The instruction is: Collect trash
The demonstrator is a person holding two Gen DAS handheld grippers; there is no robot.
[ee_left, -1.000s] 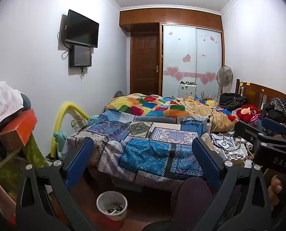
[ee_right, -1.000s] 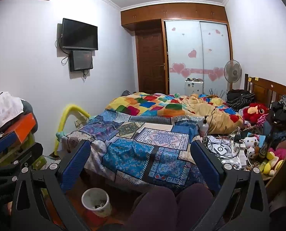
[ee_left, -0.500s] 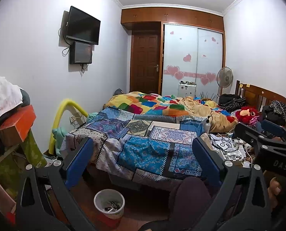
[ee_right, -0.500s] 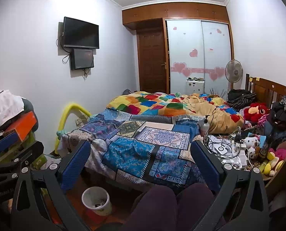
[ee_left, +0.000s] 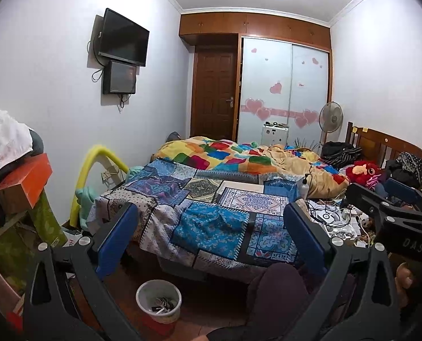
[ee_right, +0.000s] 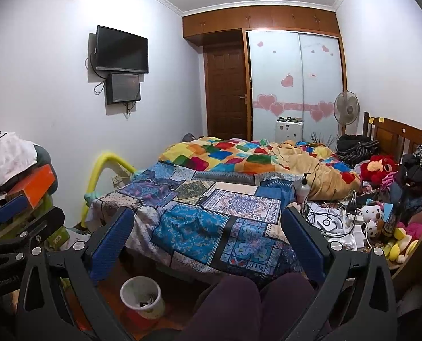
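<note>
Left wrist view: your left gripper (ee_left: pixel 211 241) is spread wide, holding nothing, with the white bin (ee_left: pixel 158 300) on the near floor below, some scraps already in it. Right wrist view: your right gripper (ee_right: pixel 208 244) is spread and empty too, bin (ee_right: pixel 142 297) near-left. Can't tell if you're mid-hunt or finished, since no loose trash is clearly visible.

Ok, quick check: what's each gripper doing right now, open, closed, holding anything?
Left gripper: open, jaws wide apart, nothing between them.
Right gripper: open, jaws wide apart, nothing between them.
</note>
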